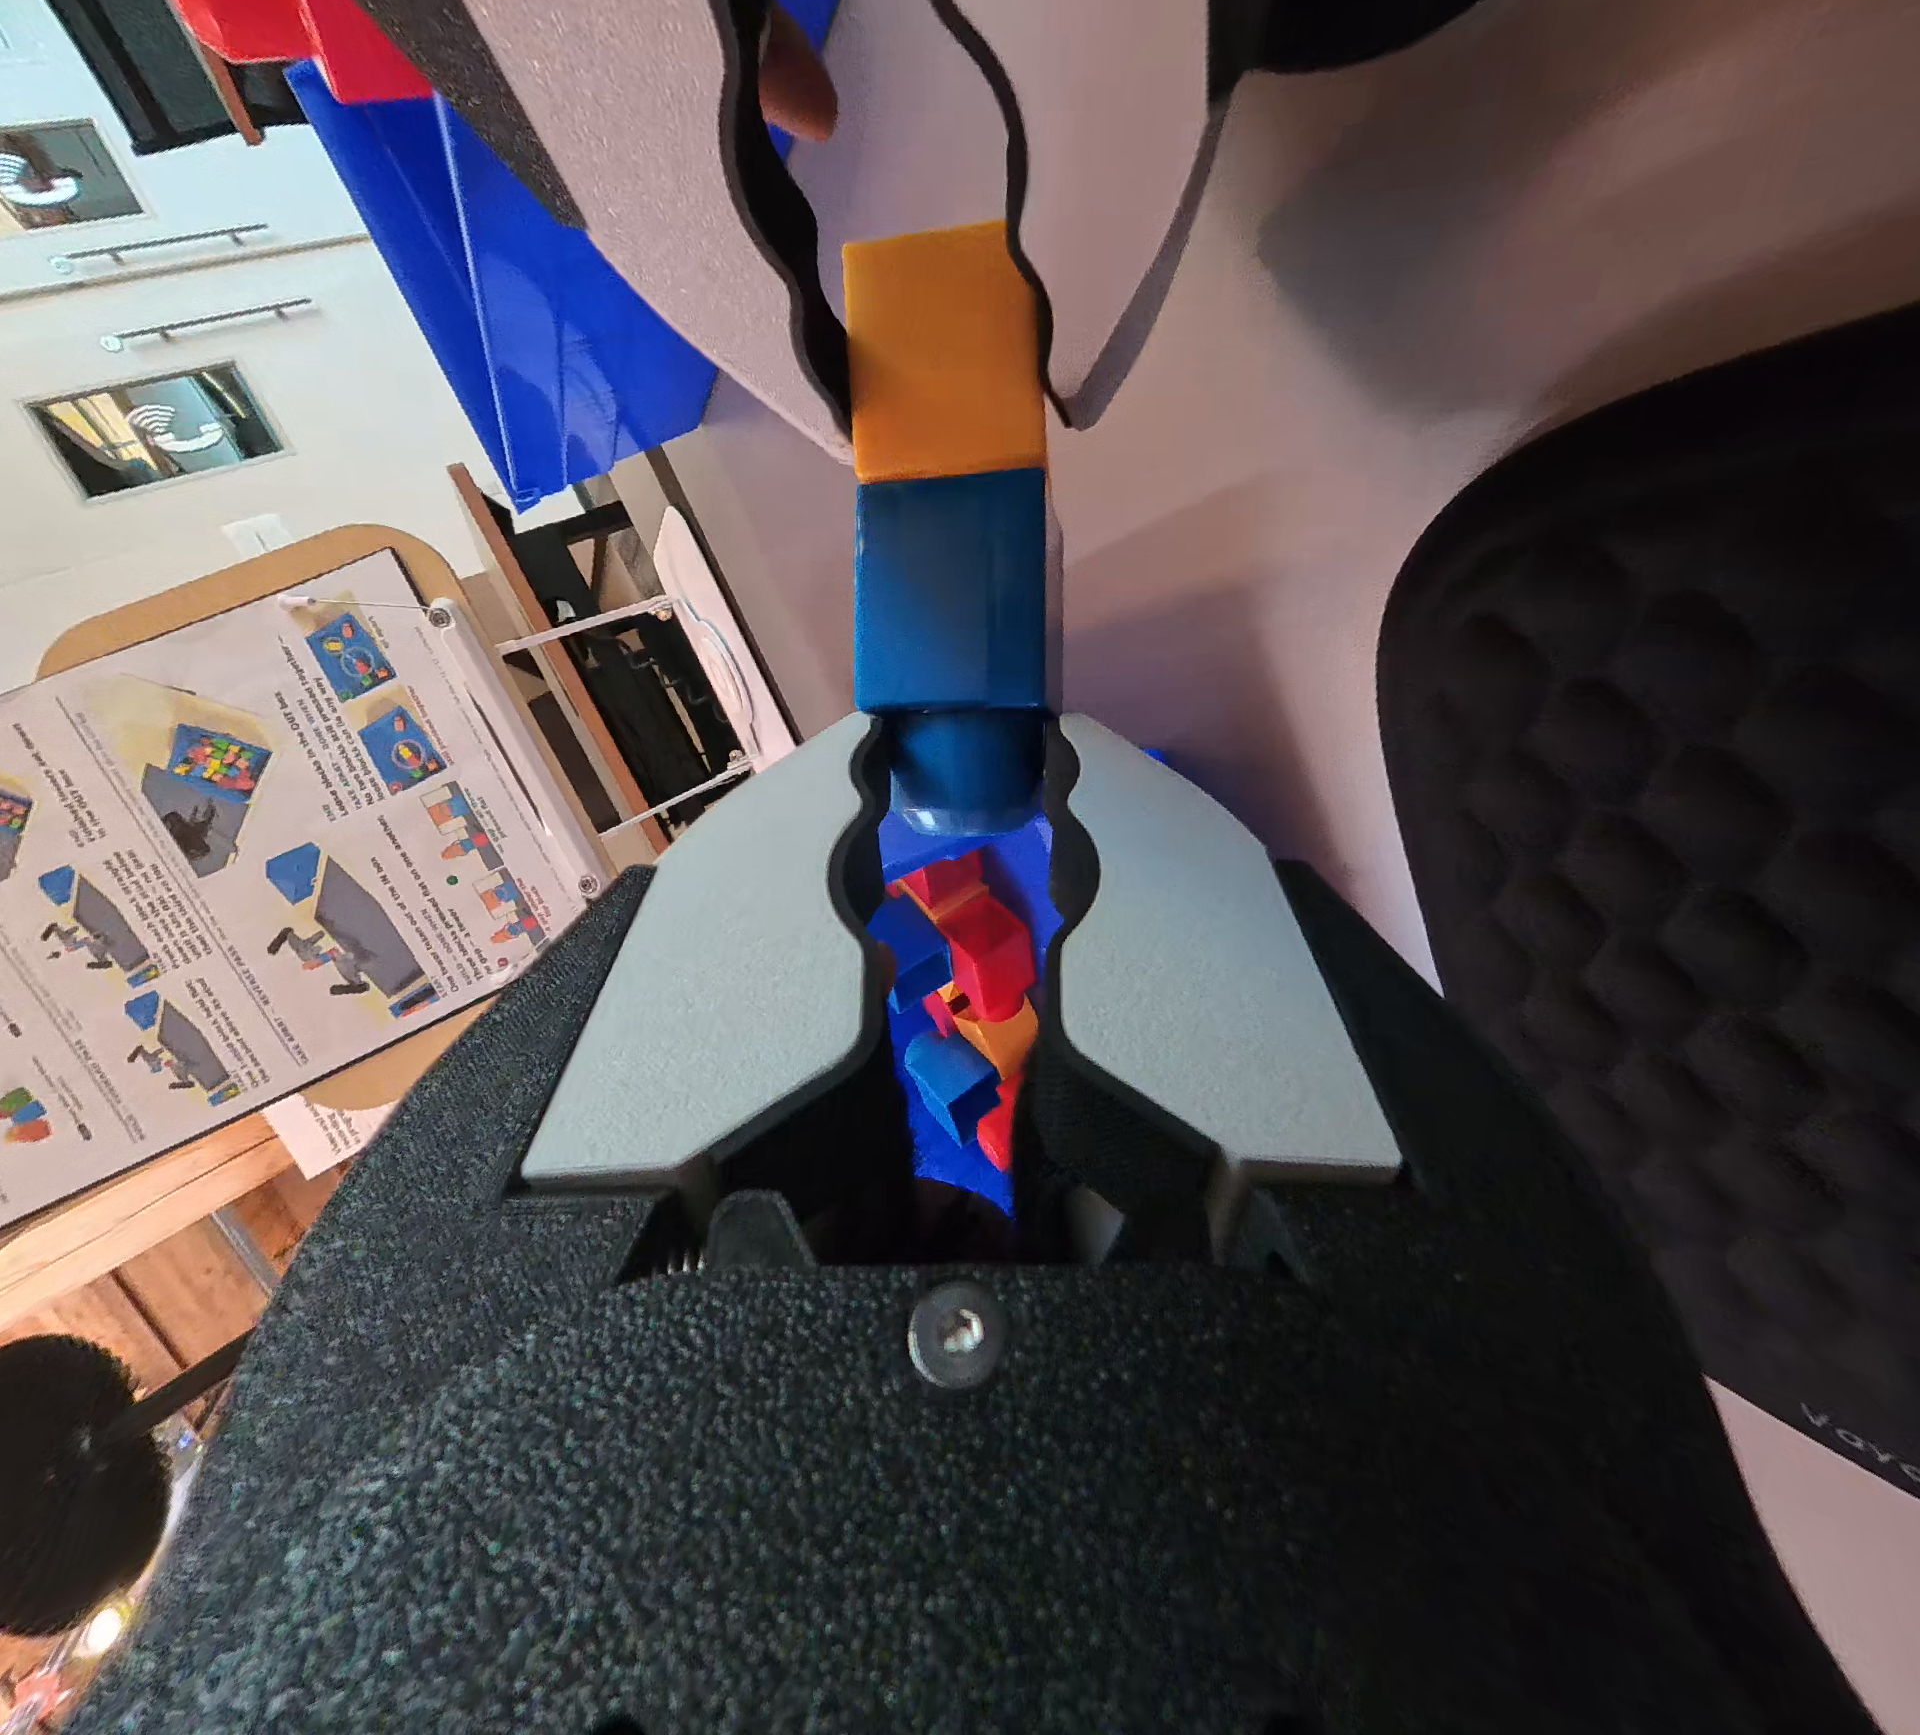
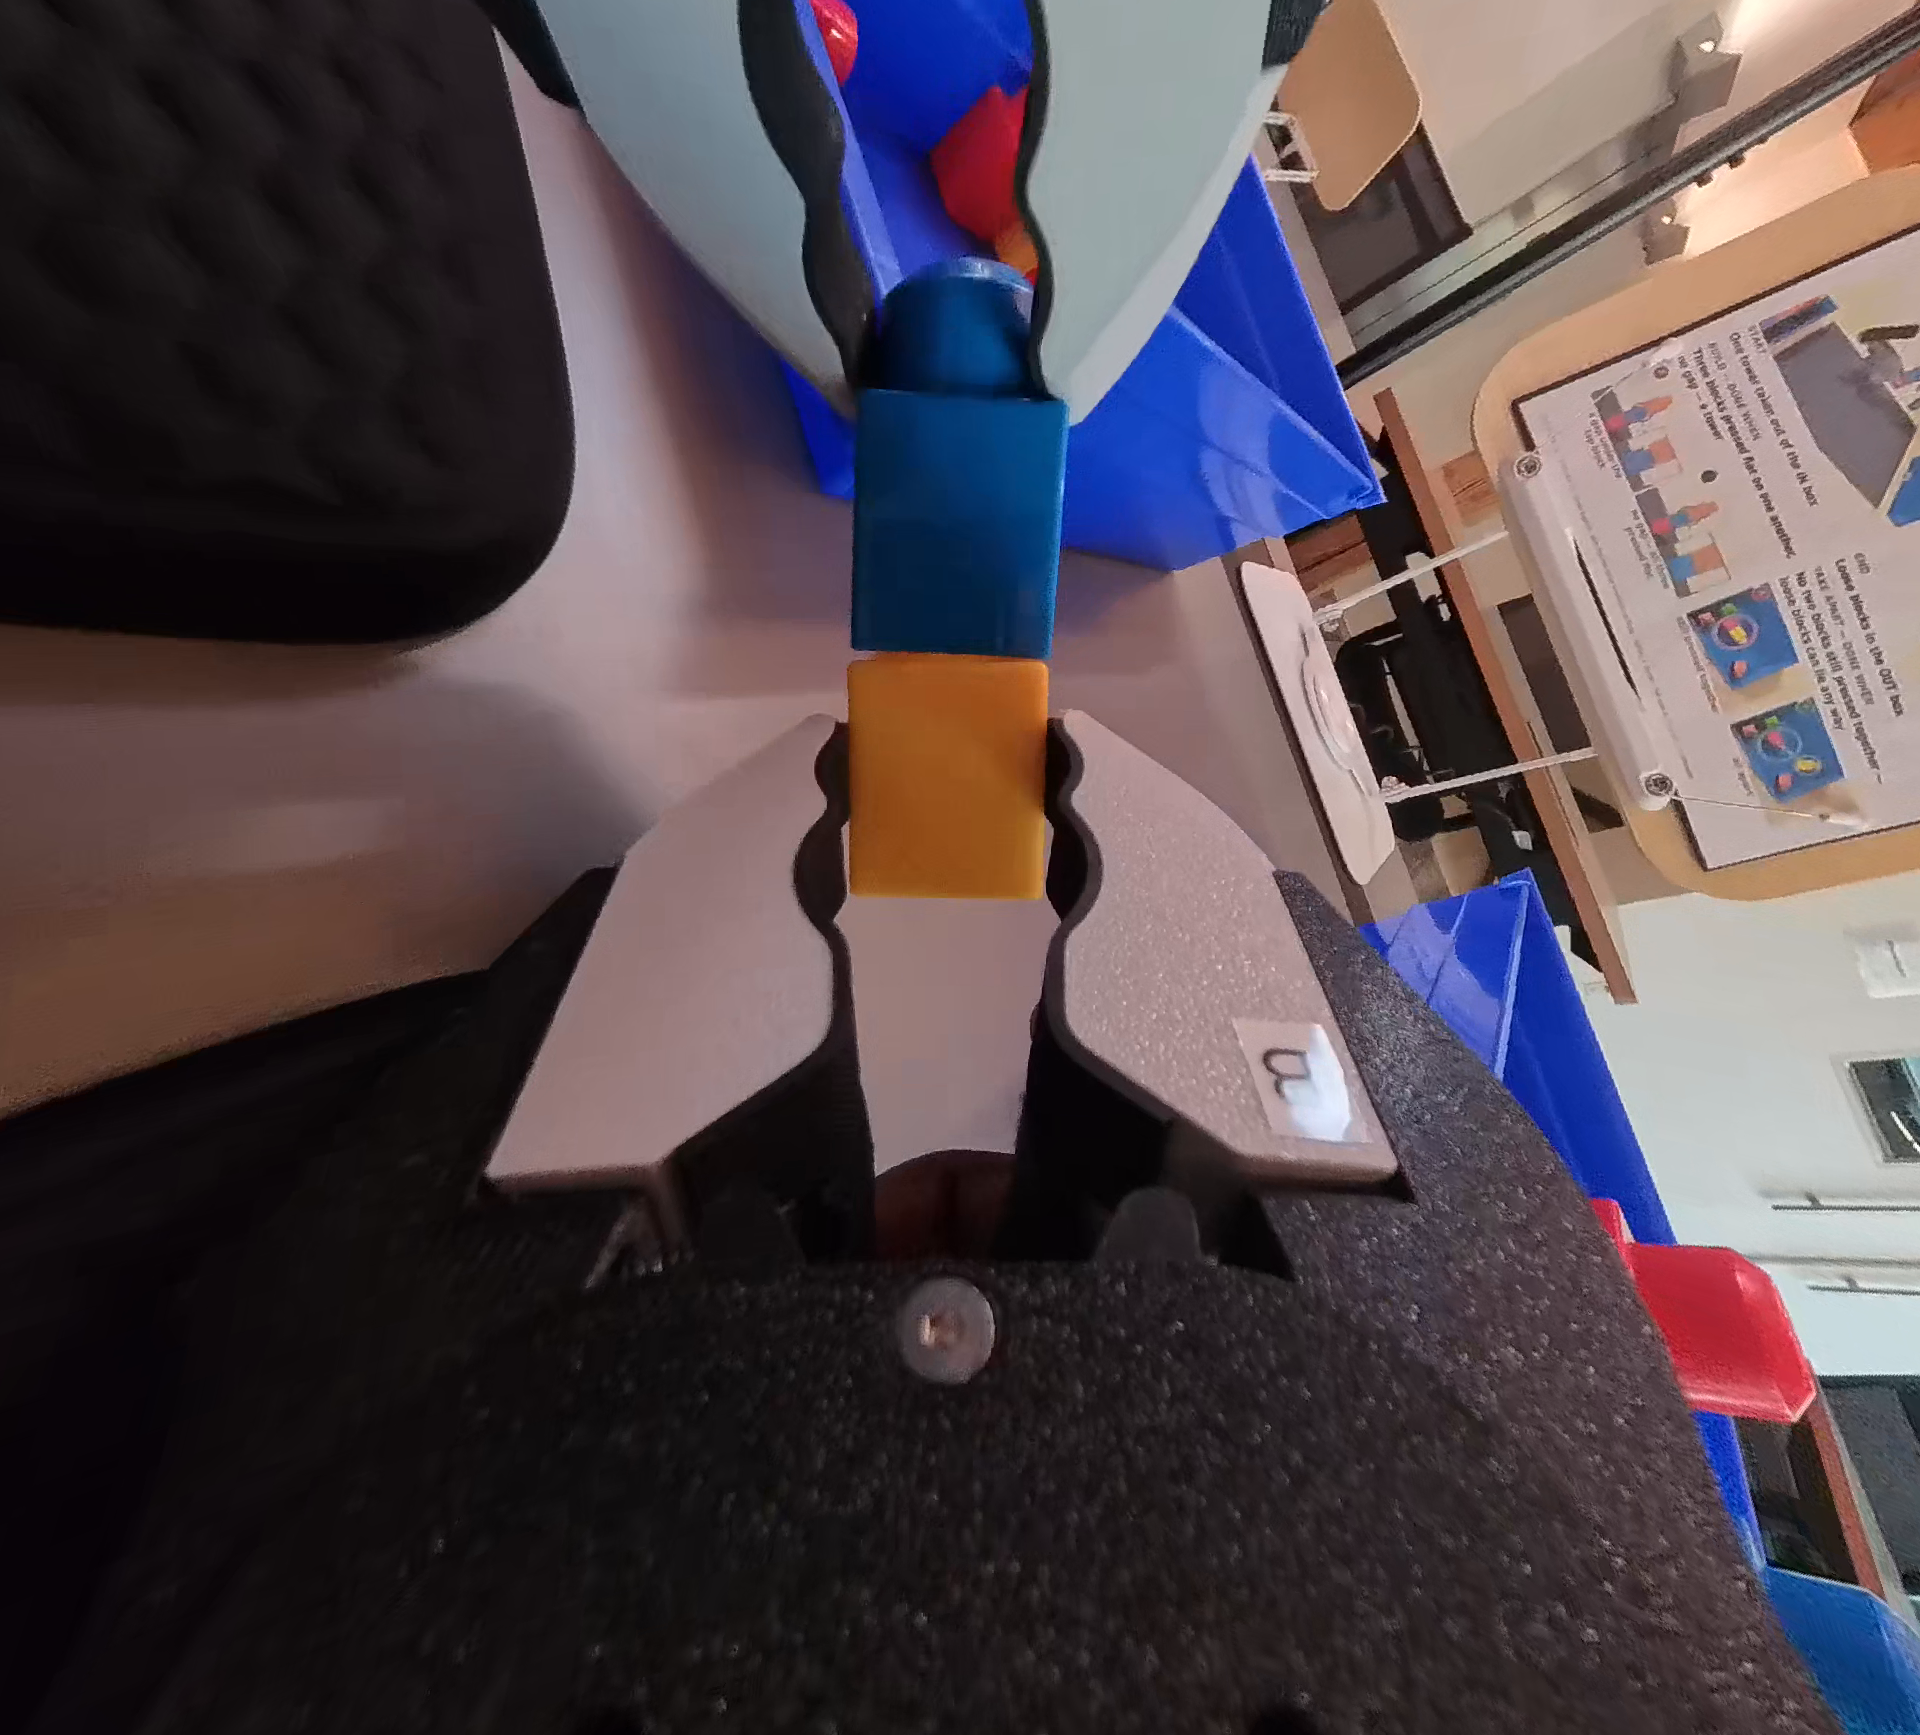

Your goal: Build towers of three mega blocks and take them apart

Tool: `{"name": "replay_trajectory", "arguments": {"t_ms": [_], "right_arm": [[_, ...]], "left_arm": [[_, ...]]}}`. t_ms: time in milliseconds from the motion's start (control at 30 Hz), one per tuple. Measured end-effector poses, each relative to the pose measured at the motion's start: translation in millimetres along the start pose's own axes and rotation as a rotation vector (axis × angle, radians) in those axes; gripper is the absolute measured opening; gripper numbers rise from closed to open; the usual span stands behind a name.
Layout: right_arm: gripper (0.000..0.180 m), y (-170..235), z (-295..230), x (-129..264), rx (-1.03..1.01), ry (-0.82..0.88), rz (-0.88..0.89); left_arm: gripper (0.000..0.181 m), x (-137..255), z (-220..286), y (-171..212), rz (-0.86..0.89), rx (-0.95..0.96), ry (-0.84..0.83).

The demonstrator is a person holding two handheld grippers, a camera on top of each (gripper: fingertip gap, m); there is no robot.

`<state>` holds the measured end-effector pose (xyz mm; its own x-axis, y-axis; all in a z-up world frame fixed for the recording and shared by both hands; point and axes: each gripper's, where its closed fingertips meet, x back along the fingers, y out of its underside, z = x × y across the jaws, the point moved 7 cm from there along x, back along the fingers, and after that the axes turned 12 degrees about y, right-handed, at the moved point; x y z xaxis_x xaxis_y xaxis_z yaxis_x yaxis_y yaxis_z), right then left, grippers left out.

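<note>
The left gripper [image 1: 961,776] is pinching the round stud of the blue block [image 1: 948,589], its jaws closed down narrow on it. The right gripper [image 2: 945,812] is clamping the orange block [image 2: 943,776] by its sides. Both blocks are sitting joined end to end, held in the air between the two grippers, above the pale table [image 2: 665,677] near its edge by the blue bin [image 2: 1195,438] of loose blocks [image 1: 961,979].

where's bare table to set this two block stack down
Bare table lies between the black quilted cushion and the blue bin. The bin itself is crowded with loose blocks.
</note>
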<state>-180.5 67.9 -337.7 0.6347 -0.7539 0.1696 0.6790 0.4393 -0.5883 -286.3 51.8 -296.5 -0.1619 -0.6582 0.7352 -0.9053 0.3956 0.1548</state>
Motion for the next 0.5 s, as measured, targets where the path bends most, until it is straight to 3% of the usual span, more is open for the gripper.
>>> {"name": "replay_trajectory", "arguments": {"t_ms": [267,400,500], "right_arm": [[0.035,-5,3,6,-0.006,0.012,0.09],[0.035,-18,12,16,-0.021,0.091,0.251],[0.035,-20,16,19,-0.049,0.11,0.297]], "left_arm": [[0.027,6,0,6,0.074,0.007,-0.023],[0.029,16,-6,20,0.222,0.074,-0.109],[0.044,31,-12,30,0.365,0.179,-0.159]]}}
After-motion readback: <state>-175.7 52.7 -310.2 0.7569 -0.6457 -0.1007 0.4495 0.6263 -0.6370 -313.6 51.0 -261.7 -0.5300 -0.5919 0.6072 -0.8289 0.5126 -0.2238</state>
